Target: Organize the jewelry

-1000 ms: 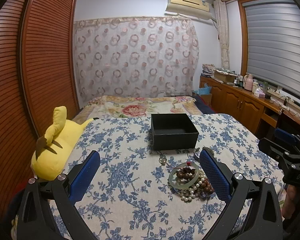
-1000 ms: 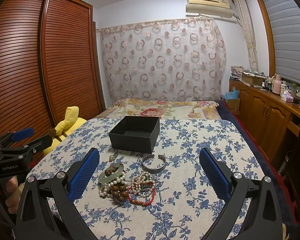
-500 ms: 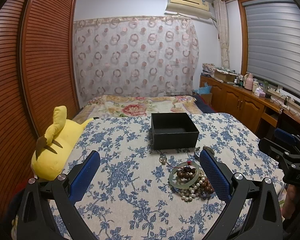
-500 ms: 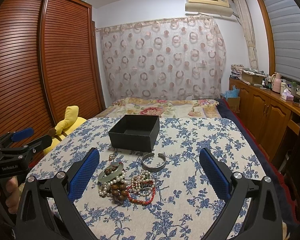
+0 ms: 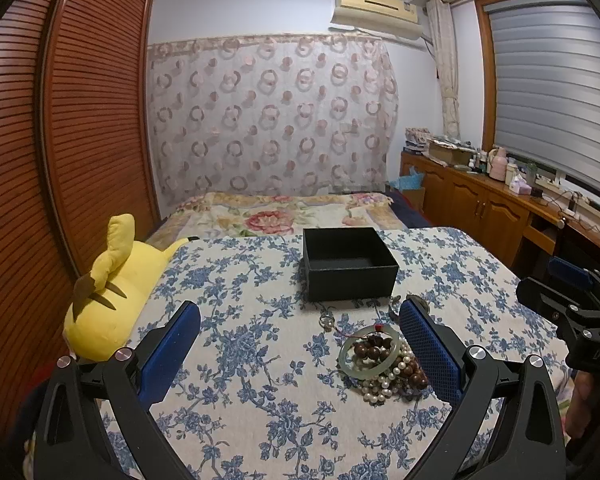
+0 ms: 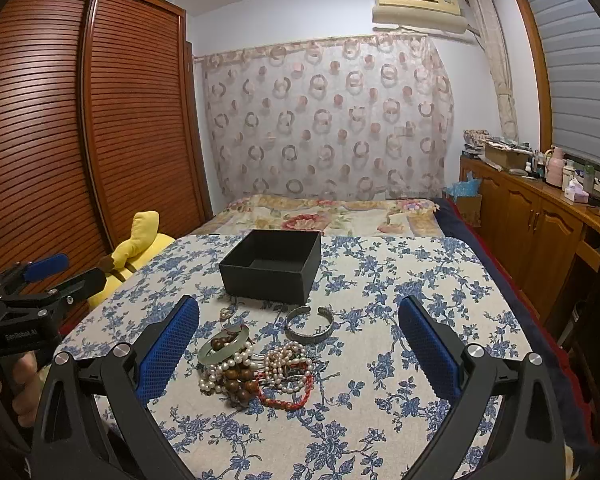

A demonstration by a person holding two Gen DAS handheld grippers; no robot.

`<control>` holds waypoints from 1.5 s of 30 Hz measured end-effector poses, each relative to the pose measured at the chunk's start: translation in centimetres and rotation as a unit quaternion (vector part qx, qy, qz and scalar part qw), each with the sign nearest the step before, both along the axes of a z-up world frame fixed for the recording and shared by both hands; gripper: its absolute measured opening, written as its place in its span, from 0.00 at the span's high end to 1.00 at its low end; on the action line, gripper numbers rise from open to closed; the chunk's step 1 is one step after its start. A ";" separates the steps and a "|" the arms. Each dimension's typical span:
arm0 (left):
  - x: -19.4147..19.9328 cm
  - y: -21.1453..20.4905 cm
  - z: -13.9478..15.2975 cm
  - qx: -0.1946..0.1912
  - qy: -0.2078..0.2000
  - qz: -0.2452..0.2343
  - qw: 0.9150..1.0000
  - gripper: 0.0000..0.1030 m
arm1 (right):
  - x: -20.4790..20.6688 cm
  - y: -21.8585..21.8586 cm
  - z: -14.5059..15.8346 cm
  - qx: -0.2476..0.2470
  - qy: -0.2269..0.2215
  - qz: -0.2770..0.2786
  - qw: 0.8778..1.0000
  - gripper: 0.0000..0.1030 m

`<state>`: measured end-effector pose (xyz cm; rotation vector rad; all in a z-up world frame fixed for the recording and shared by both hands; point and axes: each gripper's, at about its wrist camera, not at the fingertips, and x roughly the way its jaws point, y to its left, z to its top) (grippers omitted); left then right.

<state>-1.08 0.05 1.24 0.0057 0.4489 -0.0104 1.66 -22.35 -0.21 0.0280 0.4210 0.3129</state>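
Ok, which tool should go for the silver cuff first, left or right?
Probably right. The silver cuff lies between the open right tool fingers, near the black box. The left tool is open too, but one finger hides the cuff.

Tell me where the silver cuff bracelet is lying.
In the right wrist view, the silver cuff bracelet lies alone on the floral cloth, just in front of the black box and right of the heaped jewelry pile.
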 end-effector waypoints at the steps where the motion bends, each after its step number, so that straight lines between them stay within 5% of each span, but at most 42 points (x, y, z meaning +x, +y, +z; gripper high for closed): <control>1: 0.0 0.0 0.0 0.000 0.000 0.000 1.000 0.06 | 0.0 -0.1 0.0 0.000 0.001 0.000 1.000 0.02; 18: 1.7 0.3 -2.2 -0.007 0.032 -0.012 0.999 0.06 | 1.0 -0.5 -1.7 -0.010 0.016 0.014 1.000 0.02; 25: 3.5 0.0 -5.3 -0.024 0.072 -0.037 0.996 0.06 | 2.4 -0.5 -3.5 -0.020 0.046 0.038 0.998 0.19; 45: 10.3 -2.5 -10.6 -0.087 0.182 -0.134 0.970 0.06 | 4.6 -1.0 -7.5 -0.036 0.092 0.041 0.994 0.28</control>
